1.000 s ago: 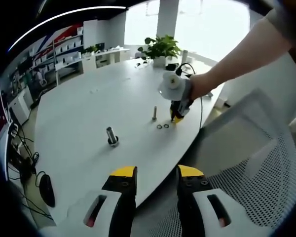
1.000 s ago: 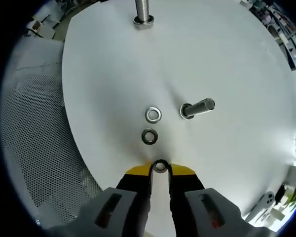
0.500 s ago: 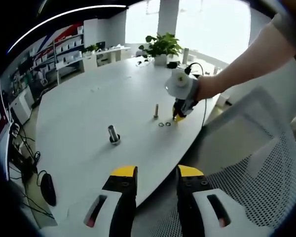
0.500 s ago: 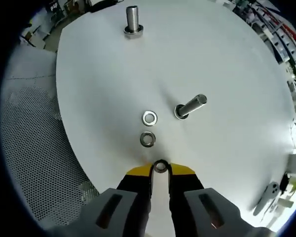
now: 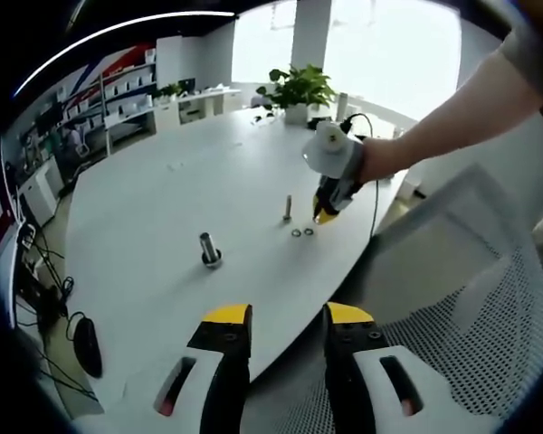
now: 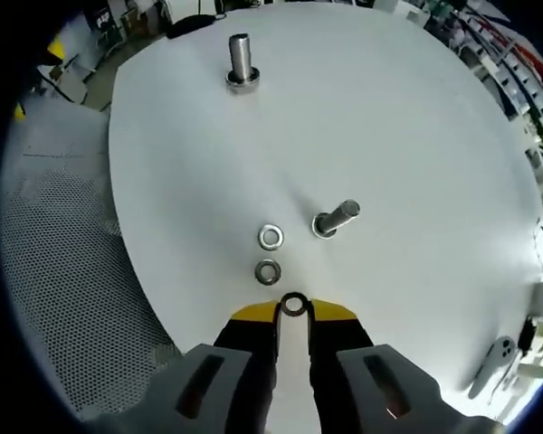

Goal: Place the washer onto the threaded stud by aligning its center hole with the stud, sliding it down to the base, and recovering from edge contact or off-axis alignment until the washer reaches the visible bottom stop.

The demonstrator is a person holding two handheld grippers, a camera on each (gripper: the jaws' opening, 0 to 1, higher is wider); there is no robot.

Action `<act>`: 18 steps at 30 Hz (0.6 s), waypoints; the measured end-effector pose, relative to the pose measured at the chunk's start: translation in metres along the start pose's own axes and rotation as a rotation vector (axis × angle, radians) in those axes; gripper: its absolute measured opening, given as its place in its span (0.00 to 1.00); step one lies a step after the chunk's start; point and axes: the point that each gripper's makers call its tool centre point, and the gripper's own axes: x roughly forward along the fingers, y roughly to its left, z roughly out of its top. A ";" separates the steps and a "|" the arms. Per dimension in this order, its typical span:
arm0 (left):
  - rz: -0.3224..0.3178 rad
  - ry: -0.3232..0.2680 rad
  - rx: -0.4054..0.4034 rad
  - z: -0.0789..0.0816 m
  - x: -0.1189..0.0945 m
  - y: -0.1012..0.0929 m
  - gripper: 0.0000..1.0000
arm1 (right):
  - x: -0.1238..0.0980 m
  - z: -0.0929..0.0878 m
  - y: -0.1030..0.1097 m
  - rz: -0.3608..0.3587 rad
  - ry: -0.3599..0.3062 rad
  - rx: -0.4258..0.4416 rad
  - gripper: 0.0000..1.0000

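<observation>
Smooth white rounded surface (image 6: pixel 416 136) in a bright office, grey perforated mesh chair (image 6: pixel 63 271) at its edge, leafy potted plant (image 5: pixel 297 89) at the far end. Two upright threaded steel studs: a slimmer one (image 6: pixel 335 218) near the edge, a thicker one (image 6: pixel 240 60) well apart. Two flat metal rings (image 6: pixel 271 237) (image 6: pixel 267 270) lying just beside the slim stud. Right gripper (image 6: pixel 294 308) above the surface, yellow-tipped jaws narrowed onto a small round washer (image 6: pixel 294 304), pinched by its rim. In left gripper view, a bare forearm (image 5: pixel 452 113) reaching over, hand (image 5: pixel 373 161) around that tool. Left gripper (image 5: pixel 288 318) back off the edge, jaws parted, nothing between.
</observation>
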 end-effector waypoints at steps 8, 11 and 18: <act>-0.003 0.001 0.003 0.000 0.000 -0.001 0.29 | -0.022 0.022 -0.015 -0.041 -0.088 -0.013 0.13; 0.005 0.001 -0.003 0.000 0.000 0.001 0.29 | -0.030 0.032 -0.018 -0.054 -0.118 -0.028 0.13; 0.004 0.000 -0.002 0.000 0.000 0.001 0.29 | -0.040 0.051 -0.019 -0.085 -0.173 -0.061 0.13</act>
